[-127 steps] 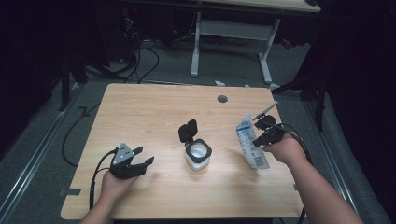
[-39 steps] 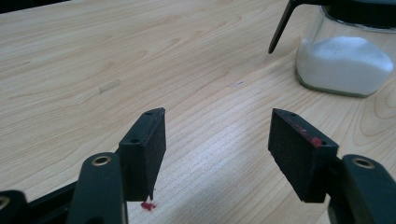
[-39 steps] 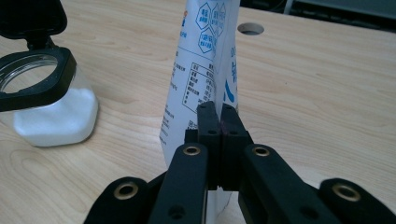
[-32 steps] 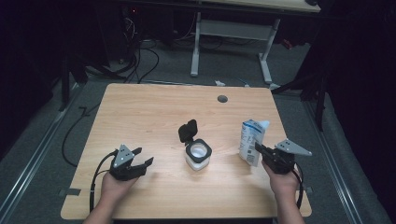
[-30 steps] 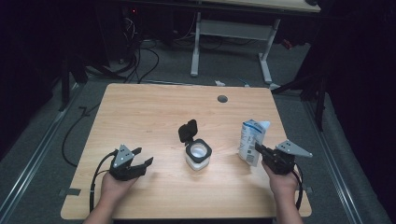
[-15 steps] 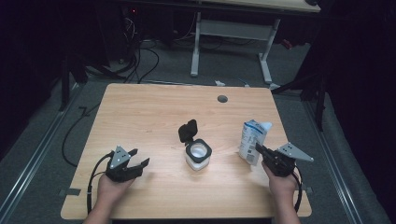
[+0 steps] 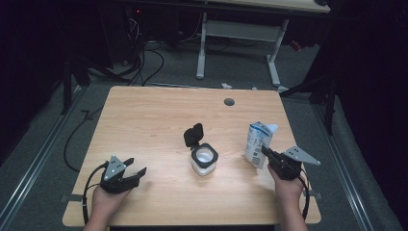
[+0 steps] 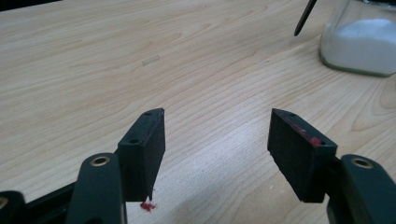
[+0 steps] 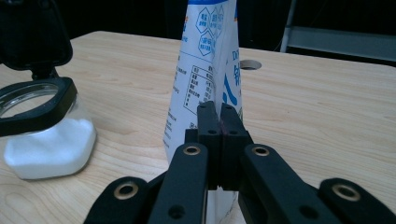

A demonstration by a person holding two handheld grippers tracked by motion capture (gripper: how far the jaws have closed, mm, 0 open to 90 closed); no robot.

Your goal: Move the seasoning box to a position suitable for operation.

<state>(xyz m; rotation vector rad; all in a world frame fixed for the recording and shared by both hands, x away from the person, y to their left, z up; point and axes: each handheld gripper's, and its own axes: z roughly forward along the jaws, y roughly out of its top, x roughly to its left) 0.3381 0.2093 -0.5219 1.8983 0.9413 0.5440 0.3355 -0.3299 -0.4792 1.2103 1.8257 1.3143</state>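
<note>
On the near left of the surface [image 7: 144,115] the left tongs [image 7: 135,173] are resting released, jaws spread wide over bare wood and grasping nothing. In the middle one jar [image 7: 204,160] is standing with its black lid [image 7: 193,134] flipped up and white powder inside. To its right one carton [image 7: 260,143] is standing upright, and the right tongs [image 7: 265,151] are sitting just near of it, jaws clenched together on nothing, tips close to the carton's near edge; whether they are touching it I cannot tell. If the carton is to be poured into the jar, the right tongs should be opening wide first, closing squarely across its flat sides around mid-height, and squeezing gently so it is not buckling or tipping. Count: two tongs, one jar, one carton.
</note>
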